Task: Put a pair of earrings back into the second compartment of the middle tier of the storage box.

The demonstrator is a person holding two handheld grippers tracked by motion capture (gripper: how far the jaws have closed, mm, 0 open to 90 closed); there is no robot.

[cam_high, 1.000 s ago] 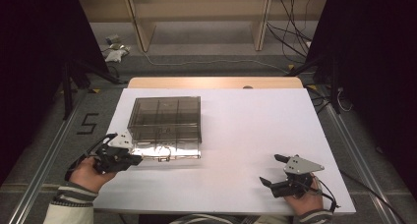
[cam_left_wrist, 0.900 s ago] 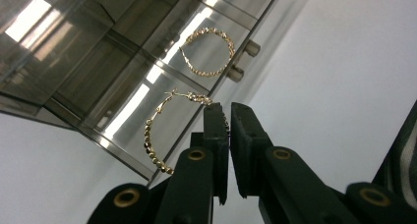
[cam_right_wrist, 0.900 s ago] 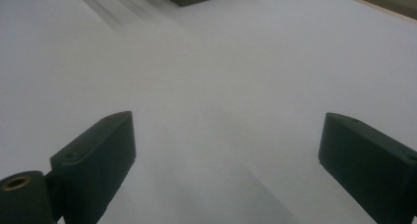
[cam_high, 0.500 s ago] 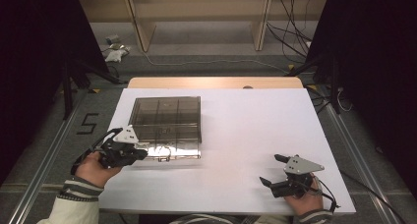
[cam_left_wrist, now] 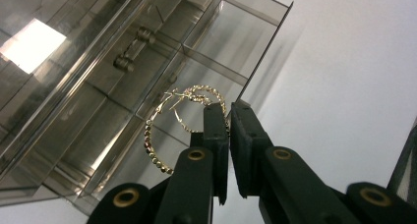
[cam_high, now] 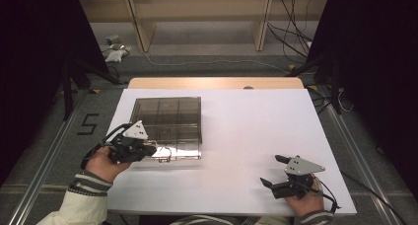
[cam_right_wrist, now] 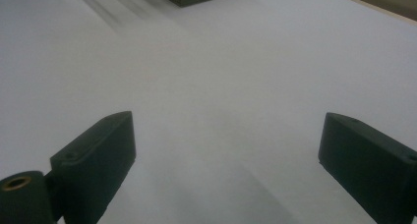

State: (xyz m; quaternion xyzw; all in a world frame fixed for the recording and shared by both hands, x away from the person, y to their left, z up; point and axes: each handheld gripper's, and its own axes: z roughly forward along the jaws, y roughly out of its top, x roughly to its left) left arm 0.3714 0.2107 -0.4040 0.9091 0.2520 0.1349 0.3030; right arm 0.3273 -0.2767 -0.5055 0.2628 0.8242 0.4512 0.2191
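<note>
A: Start at the left tongs (cam_left_wrist: pixel 228 108). How do they stand?

B: Nearly pinched together, only a thin slit between the jaws. A gold hoop (cam_left_wrist: pixel 184 123) sits at their tips, its rim against the left jaw. Whether the hoop is truly clamped or just resting there, I cannot tell.

A: And the hoop itself?

B: It is beaded along its rim, with a clasp wire crossing inside it. In the left gripper view it lies over the front compartment of the box (cam_left_wrist: pixel 98 76), close to the box's open corner. From above, the left tongs (cam_high: pixel 154 150) reach to the box's (cam_high: pixel 167 119) near edge, where a small glint shows.

A: What kind of box?

B: Smoky clear plastic, divided into compartments by thin walls, with a barrel-shaped hinge or latch on a rail. It sits on the left half of the white counter (cam_high: pixel 256 121).

A: The right tongs?

B: Released, jaws wide apart with nothing between them. In the right gripper view (cam_right_wrist: pixel 226 150) they point across bare white counter, with the box's corner far off at the top. From above, the right tongs (cam_high: pixel 272 170) rest low at the counter's near right corner, well apart from the box.

A: The hands?

B: The left hand (cam_high: pixel 101 163) grips its tool just beside the box's near left corner; a striped cuff shows at the wrist.
</note>
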